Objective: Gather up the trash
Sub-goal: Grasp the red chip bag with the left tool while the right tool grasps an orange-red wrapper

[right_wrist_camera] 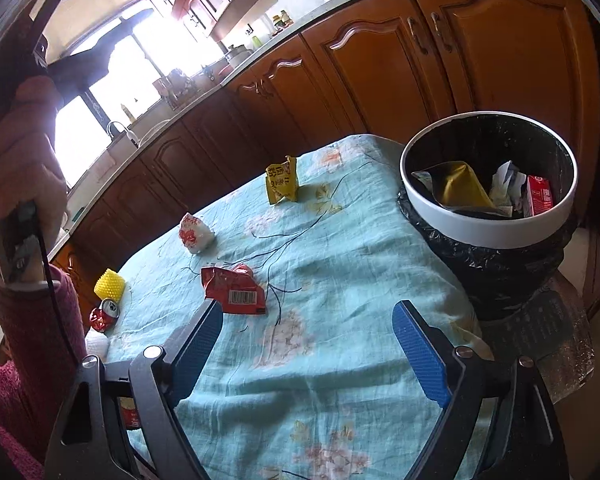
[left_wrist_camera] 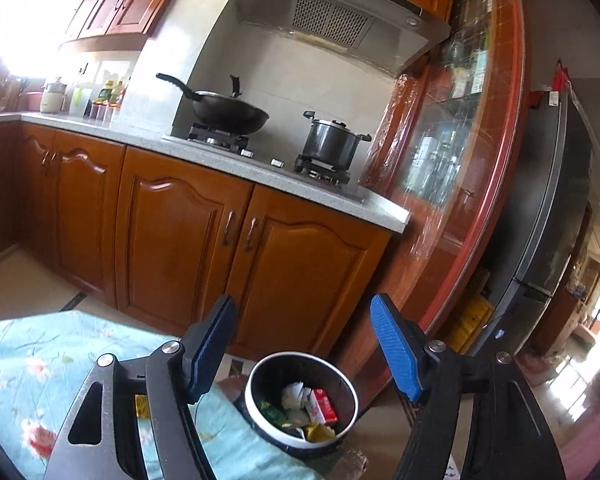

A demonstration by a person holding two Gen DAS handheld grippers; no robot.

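Observation:
A white-rimmed bin with a black liner stands at the table's right end, holding several pieces of trash; it also shows in the left wrist view. On the floral cloth lie a red wrapper, a yellow wrapper, a white-and-red crumpled wrapper, a yellow foam net, a crushed red can and a white ball. My right gripper is open and empty, just short of the red wrapper. My left gripper is open and empty, raised above the bin.
The table with the light blue cloth stands before wooden kitchen cabinets. A stove with a wok and a pot is on the counter. A dark fridge stands to the right. The person's left hand shows in the right wrist view.

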